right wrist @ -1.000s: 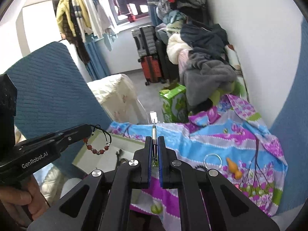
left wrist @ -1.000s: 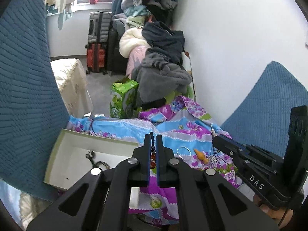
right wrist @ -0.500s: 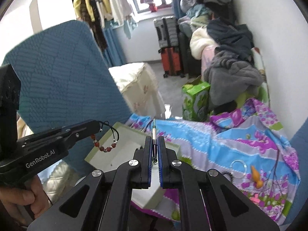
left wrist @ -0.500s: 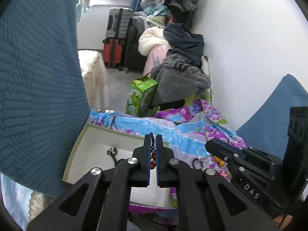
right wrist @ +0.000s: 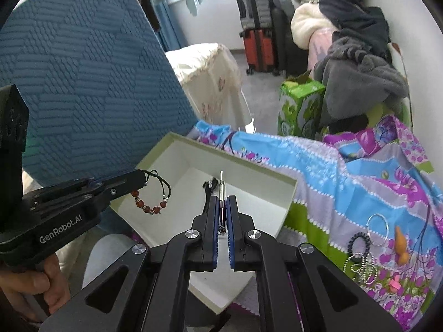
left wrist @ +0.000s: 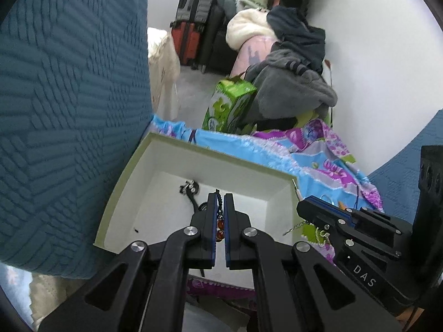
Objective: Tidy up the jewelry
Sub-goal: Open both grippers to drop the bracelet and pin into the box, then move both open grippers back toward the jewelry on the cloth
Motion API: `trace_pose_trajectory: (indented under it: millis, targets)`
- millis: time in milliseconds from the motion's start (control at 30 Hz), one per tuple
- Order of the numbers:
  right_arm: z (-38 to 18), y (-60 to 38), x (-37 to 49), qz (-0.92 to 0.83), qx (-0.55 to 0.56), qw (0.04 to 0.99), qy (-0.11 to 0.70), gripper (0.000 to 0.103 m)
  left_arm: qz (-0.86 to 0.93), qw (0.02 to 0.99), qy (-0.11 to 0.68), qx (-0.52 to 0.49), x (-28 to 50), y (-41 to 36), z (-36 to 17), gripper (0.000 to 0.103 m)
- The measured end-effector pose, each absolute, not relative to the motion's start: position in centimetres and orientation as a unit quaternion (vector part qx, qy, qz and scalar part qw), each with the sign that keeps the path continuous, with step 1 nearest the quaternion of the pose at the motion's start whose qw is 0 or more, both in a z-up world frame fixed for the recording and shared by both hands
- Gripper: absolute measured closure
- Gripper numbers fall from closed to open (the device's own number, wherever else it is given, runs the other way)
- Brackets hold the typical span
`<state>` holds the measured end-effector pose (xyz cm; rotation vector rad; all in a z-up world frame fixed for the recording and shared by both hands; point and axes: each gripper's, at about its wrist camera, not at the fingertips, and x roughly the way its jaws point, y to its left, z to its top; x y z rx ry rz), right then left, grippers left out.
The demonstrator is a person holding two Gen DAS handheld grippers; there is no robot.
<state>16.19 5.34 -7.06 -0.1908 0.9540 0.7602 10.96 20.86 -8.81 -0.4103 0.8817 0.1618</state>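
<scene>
My left gripper (left wrist: 220, 196) is shut on a bracelet (left wrist: 220, 225) of red beads on black cord. The bracelet (right wrist: 151, 204) hangs from the left gripper's tip (right wrist: 141, 178) over the near left side of a white box with a green rim (right wrist: 229, 157). Above the same box (left wrist: 221, 152), my right gripper (right wrist: 221, 200) is shut on a thin metal pin (right wrist: 221, 186) with a silver tip and a dark red shaft; a small chain (left wrist: 304, 225) dangles under it. A black corded piece (left wrist: 191, 191) lies on the box floor.
The box sits on a floral cloth (right wrist: 360, 166). To its right the cloth holds a clear ring (right wrist: 378, 225), an orange piece (right wrist: 401, 247), a black hair tie (right wrist: 360, 242) and a bead chain (right wrist: 360, 268). A blue cushion (right wrist: 83, 83) stands at the left. A green carton (right wrist: 300, 105) and piled clothes lie beyond.
Both grippers have come down and toward the white box, each still holding its piece. The box now fills the view under them, and the loose pieces on the cloth have slid off to the right.
</scene>
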Motion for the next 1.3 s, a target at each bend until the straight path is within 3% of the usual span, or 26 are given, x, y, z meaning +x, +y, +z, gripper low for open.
trace_pose_trajectory:
  millis: [467,667,733,800,867,1300]
  targets:
    - [-11.6,6.6,17.2,0.354,-0.098,0.784,0.501,0.098,0.078,0.855,0.467,-0.212,11.2,21.4,-12.8,0.099]
    - [-10.4,6.2,17.2,0.369,-0.089,0.783,0.493,0.087,0.078,0.859,0.462,-0.207,10.7,21.1,-11.8,0.098]
    - [-9.6,5.9,17.0,0.372,-0.085,0.788,0.484,0.087,0.084,0.86,0.46,-0.203,10.4,21.0,-11.1,0.092]
    - [-8.7,5.6,16.8,0.373,-0.084,0.792,0.476,0.087,0.09,0.865,0.451,-0.2,10.2,21.0,-10.3,0.07]
    - [-7.6,5.2,16.5,0.375,-0.079,0.798,0.465,0.087,0.098,0.872,0.437,-0.198,9.7,20.9,-9.1,0.063]
    - [0.8,0.1,15.2,0.368,-0.063,0.839,0.395,0.087,0.081,0.91,0.369,-0.169,8.7,17.3,-0.8,0.061]
